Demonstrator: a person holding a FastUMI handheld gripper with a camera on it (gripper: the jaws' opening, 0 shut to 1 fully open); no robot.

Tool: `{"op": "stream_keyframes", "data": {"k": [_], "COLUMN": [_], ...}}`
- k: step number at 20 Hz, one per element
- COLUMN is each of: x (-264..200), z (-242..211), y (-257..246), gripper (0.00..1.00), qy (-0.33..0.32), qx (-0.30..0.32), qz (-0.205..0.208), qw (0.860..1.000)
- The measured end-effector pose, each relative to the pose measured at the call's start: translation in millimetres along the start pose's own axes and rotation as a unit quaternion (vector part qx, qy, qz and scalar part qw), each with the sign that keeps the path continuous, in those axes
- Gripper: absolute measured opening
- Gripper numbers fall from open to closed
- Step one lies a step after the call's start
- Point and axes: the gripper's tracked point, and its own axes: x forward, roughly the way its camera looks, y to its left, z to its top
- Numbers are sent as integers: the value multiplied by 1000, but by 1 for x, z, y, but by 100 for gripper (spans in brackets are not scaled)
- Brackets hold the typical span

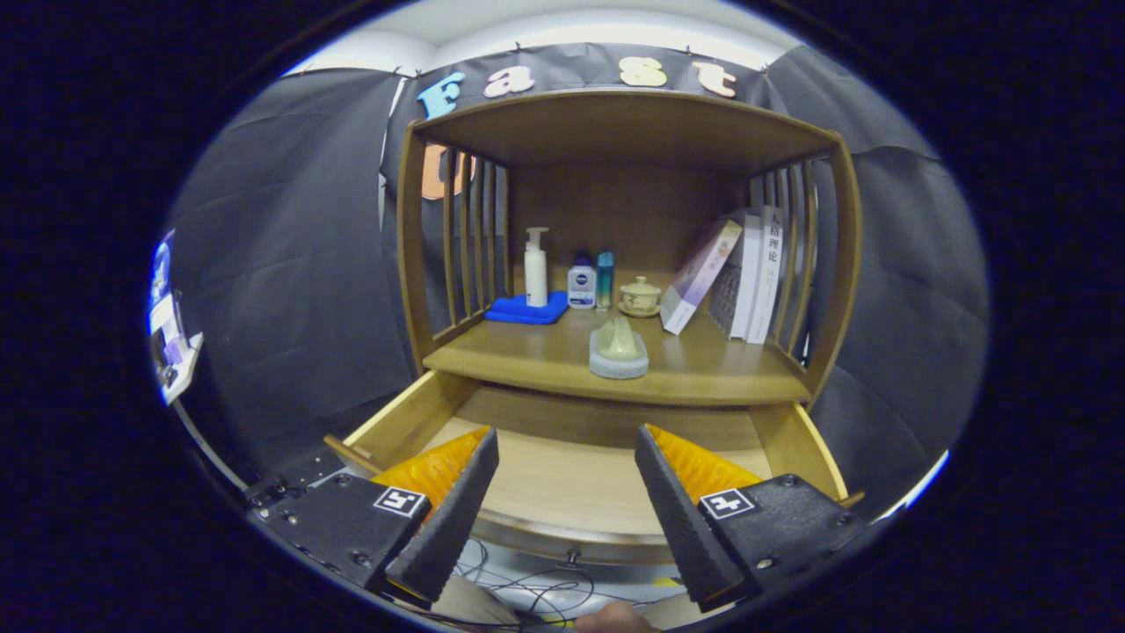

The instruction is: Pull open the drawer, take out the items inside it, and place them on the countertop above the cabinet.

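The wooden drawer is pulled out below the cabinet's countertop; its bare floor shows between and beyond my fingers. A pale green folded item on a grey-white round pad sits on the countertop near its front edge, beyond the fingers. My gripper is open above the drawer, nothing between its fingers. The drawer's knob shows low between the fingers.
At the back of the countertop stand a white pump bottle on a blue cloth, a small white bottle, a teal bottle, a lidded cup and several books. Slatted side walls and a top shelf enclose it. Cables lie on the floor below.
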Motion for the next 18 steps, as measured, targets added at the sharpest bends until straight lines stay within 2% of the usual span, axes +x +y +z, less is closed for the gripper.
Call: {"op": "stream_keyframes", "data": {"k": [8, 11, 12, 15, 18], "x": [-11, -10, -9, -13, -20], "z": [-54, -80, -74, -84, -104], "y": [1, -2, -2, -3, 1], "gripper": [98, 98, 98, 99, 99], "qy": [-25, -15, -40, -40, -32], "qx": [9, 14, 8, -14, -6], "qz": [-34, -47, -52, -69, -69], "qw": [999, 999, 998, 997, 997]}}
